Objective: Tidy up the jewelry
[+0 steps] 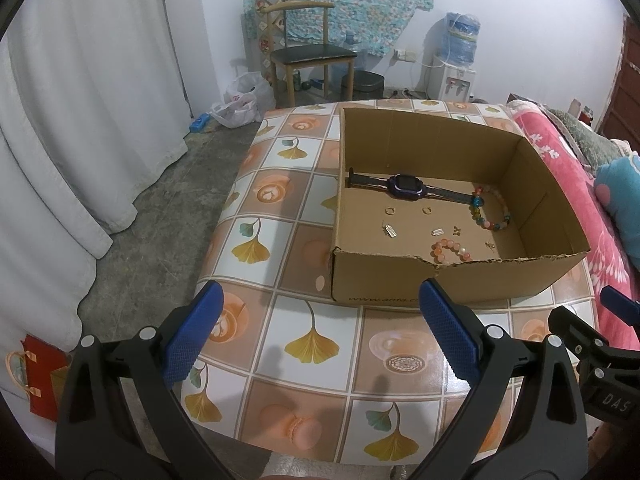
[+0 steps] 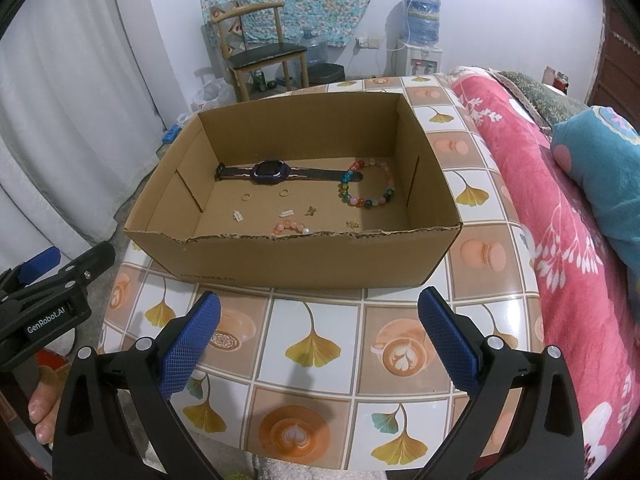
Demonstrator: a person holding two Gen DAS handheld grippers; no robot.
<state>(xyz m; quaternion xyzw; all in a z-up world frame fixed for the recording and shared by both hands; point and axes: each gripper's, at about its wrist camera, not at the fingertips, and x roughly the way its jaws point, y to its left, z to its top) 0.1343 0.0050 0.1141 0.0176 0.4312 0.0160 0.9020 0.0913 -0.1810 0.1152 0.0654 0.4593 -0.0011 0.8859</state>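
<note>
Both grippers, left gripper (image 1: 320,328) and right gripper (image 2: 320,332), hover spread wide and empty over the bench (image 2: 316,320); smartwatch (image 2: 267,171), bead bracelets (image 2: 370,190) and earrings (image 2: 245,197) lie inside the cardboard box (image 2: 304,256).

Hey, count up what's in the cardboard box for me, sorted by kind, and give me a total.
Watch: 1
Bead bracelets: 2, a multicolour one and a pink one
Gold rings: 2
Small silver charms: 2
Small gold charms: 2
Total: 9
</note>
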